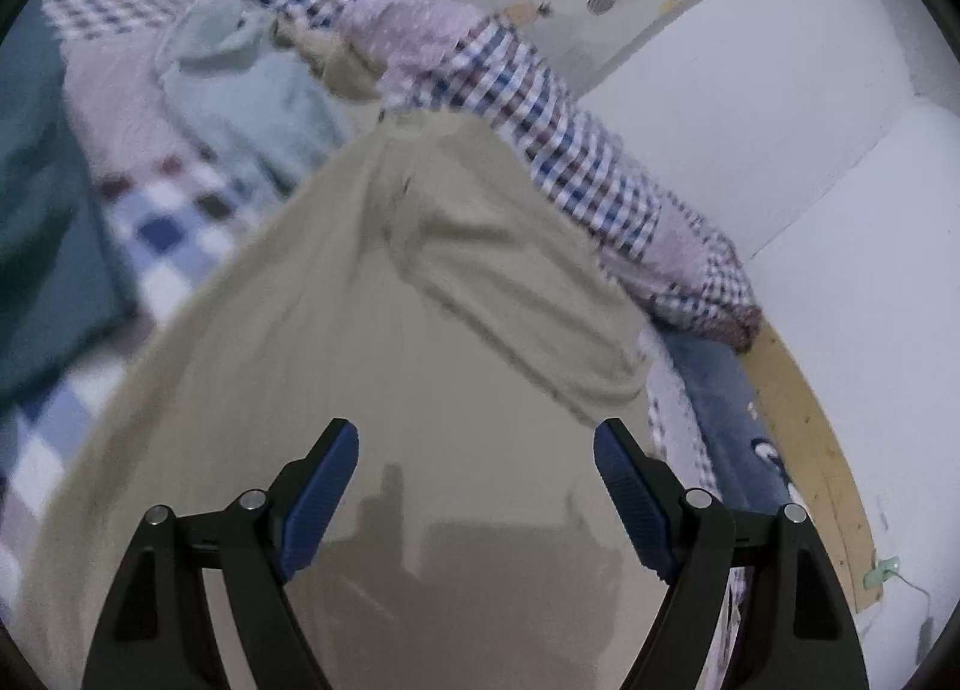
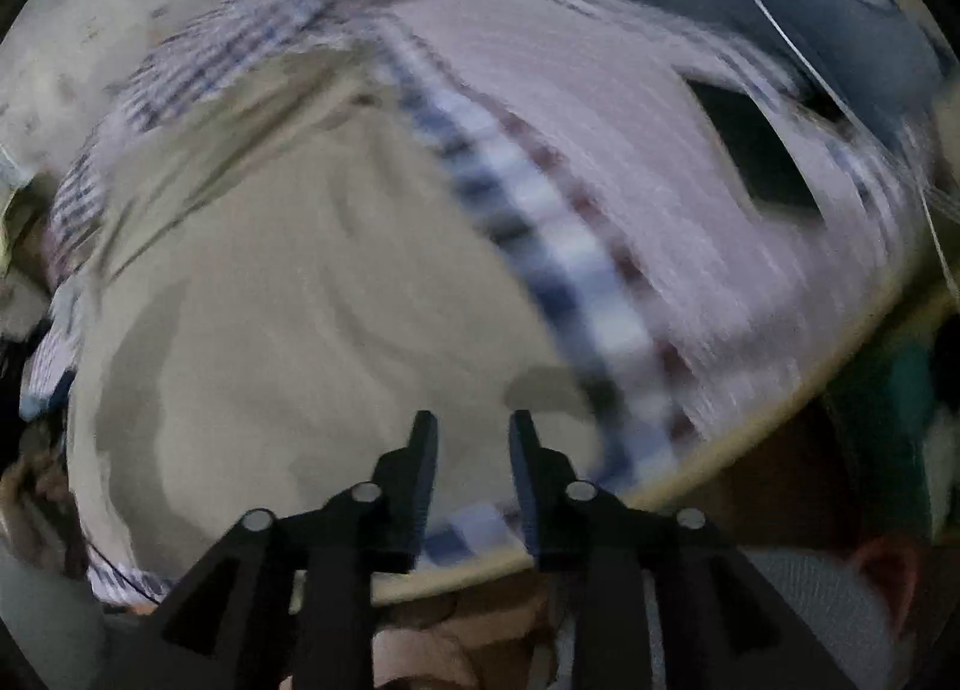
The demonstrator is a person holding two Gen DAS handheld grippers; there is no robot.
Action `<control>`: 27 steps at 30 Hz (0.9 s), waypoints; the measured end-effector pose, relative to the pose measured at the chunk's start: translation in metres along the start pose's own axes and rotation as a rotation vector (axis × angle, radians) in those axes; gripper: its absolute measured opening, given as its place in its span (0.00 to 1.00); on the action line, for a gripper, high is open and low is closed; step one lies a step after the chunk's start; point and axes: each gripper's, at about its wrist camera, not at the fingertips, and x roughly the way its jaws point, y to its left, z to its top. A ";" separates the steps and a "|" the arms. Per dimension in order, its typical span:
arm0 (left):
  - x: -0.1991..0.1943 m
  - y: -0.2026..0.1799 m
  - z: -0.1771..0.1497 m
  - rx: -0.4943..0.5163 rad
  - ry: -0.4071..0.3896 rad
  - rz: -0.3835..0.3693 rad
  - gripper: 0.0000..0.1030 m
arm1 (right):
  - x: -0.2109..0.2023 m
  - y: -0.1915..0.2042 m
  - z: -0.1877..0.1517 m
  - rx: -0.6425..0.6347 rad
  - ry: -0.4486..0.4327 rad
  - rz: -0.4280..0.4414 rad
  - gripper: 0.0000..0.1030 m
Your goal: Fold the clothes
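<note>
Left gripper (image 1: 476, 438) fingers spread wide above beige garment (image 1: 360, 330); right gripper (image 2: 472, 429) fingers slightly parted, holding nothing

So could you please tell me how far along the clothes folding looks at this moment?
Early, I'd judge. Done: the beige cotton garment lies spread on the checked bedspread, no clear fold visible. In hand: nothing; the left tool hovers wide open above the beige fabric, and the right tool, narrowly open, grips nothing. Left: folding it, then the crumpled pale green garment behind.
</note>
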 end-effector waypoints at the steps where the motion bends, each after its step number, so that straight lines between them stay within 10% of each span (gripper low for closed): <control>1: 0.001 0.004 0.005 -0.012 -0.016 -0.007 0.82 | -0.002 0.018 0.009 -0.051 -0.031 0.017 0.35; 16: 0.026 0.050 0.062 -0.246 -0.106 -0.107 0.82 | 0.082 0.256 0.121 -0.452 -0.279 0.450 0.57; 27: 0.029 0.052 0.106 -0.191 -0.163 -0.109 0.83 | 0.146 0.259 0.128 -0.425 -0.159 0.469 0.65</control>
